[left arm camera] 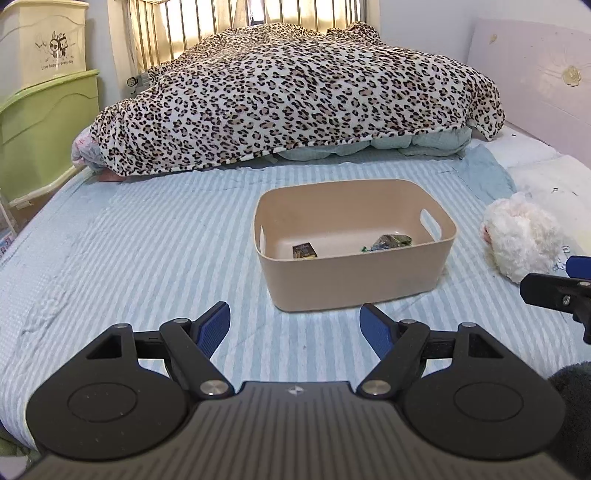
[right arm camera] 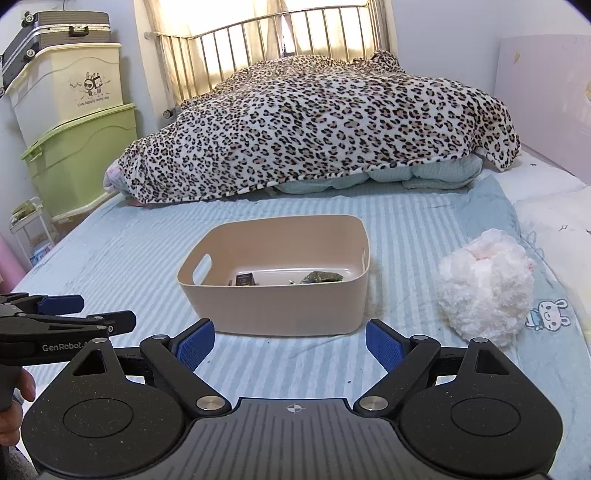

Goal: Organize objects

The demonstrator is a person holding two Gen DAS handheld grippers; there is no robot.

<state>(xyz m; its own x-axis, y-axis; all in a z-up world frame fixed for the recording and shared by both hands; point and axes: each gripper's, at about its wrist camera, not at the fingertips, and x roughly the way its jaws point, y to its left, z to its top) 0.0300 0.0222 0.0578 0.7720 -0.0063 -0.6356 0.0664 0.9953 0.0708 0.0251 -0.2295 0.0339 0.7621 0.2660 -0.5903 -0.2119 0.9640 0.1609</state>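
A beige plastic bin [left arm camera: 354, 280] [right arm camera: 280, 306] stands on the striped blue bed sheet. Inside lie a small dark packet [left arm camera: 304, 251] [right arm camera: 245, 279] and a crumpled green wrapper [left arm camera: 390, 242] [right arm camera: 320, 277]. A white fluffy plush toy [left arm camera: 521, 238] [right arm camera: 485, 286] lies on the sheet right of the bin. My left gripper [left arm camera: 295, 326] is open and empty, just short of the bin's near wall. My right gripper [right arm camera: 290, 341] is open and empty, also just before the bin. Each gripper shows at the edge of the other's view.
A leopard-print blanket [left arm camera: 303, 96] [right arm camera: 321, 125] is heaped over bedding at the far end of the bed. Green and cream storage boxes [right arm camera: 81, 158] stand at the left, with a suitcase [right arm camera: 55, 33] on top. A pink headboard [left arm camera: 535, 74] runs along the right.
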